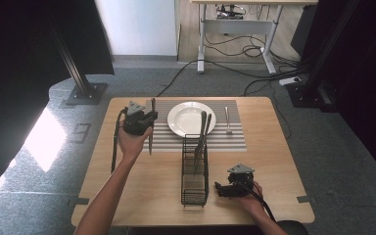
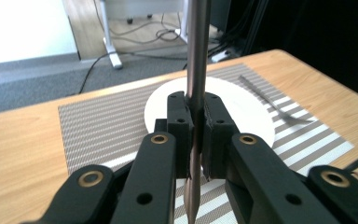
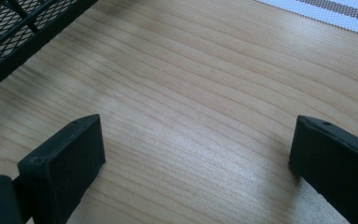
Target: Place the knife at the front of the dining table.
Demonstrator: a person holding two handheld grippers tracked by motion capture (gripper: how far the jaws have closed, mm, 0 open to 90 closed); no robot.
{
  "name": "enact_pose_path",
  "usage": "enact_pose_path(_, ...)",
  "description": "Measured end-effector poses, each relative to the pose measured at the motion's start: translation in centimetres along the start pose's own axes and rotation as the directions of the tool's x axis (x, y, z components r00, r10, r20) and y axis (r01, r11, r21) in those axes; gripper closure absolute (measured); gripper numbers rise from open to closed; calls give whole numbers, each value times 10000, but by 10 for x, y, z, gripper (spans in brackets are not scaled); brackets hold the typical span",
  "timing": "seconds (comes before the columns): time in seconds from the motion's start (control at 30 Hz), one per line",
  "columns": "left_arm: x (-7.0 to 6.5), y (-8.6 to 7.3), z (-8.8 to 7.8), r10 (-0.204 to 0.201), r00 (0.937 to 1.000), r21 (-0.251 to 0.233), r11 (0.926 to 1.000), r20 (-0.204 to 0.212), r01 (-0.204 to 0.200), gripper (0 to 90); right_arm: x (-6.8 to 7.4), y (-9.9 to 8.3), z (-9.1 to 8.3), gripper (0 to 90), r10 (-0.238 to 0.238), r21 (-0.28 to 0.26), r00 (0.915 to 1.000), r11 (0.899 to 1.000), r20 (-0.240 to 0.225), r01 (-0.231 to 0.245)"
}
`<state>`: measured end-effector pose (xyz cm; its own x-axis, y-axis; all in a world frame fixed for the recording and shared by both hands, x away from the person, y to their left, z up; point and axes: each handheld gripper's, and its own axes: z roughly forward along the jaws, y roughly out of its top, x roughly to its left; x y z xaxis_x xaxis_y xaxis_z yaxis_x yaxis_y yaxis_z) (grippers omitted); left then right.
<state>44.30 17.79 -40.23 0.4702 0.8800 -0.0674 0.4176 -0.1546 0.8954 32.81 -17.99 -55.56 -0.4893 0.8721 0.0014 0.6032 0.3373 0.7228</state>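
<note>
Pale wood makes up the table (image 1: 142, 196), the largest thing here, with a grey-and-white striped placemat (image 1: 235, 139) across its far half. On the mat sits a white plate (image 1: 188, 120), and just right of the plate lies a fork (image 1: 228, 120), clear of the rim. A black wire cutlery rack (image 1: 195, 188) stands in front of the plate, its far end reaching onto the mat's near edge; two utensils (image 1: 201, 139) lean in it, their handles crossing over the plate's rim from the high view, and what kind they are is hard to make out.

The left gripper (image 1: 149, 118) hovers over the mat's left part, its jaws clamped on a metal knife (image 1: 151, 134) that hangs upright. In the left gripper view the knife (image 2: 196, 70) is cut off at the top, and the pads cover its middle; plate (image 2: 251, 116) and fork (image 2: 270, 102) lie behind it.

The right gripper (image 1: 219, 188) rests on bare wood just right of the rack, near the table's front edge. The right gripper view shows its jaws spread wide with nothing between them, a corner of the rack (image 3: 23, 28) at upper left and a strip of the mat (image 3: 326, 11) at upper right.
</note>
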Motion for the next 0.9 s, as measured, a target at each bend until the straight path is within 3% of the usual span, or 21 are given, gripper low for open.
enact_pose_path(0.17, 5, -6, 17, 59, 9996, 423, 9991, -289, -47, 838, 0, 0, 0, 32, 8, 2, 10000, 10000, -8, -8)
enact_pose_path(0.53, 21, -12, 42, -175, 9986, 782, 9967, -501, 214, 837, 0, 0, 0, 33, -18, 3, 10000, 10000, -72, 18)
enact_pose_path(0.9, 29, -13, 55, -443, 9963, 941, 9942, -735, 511, 837, 0, 0, 0, 37, -25, 13, 10000, 10000, -91, 25)
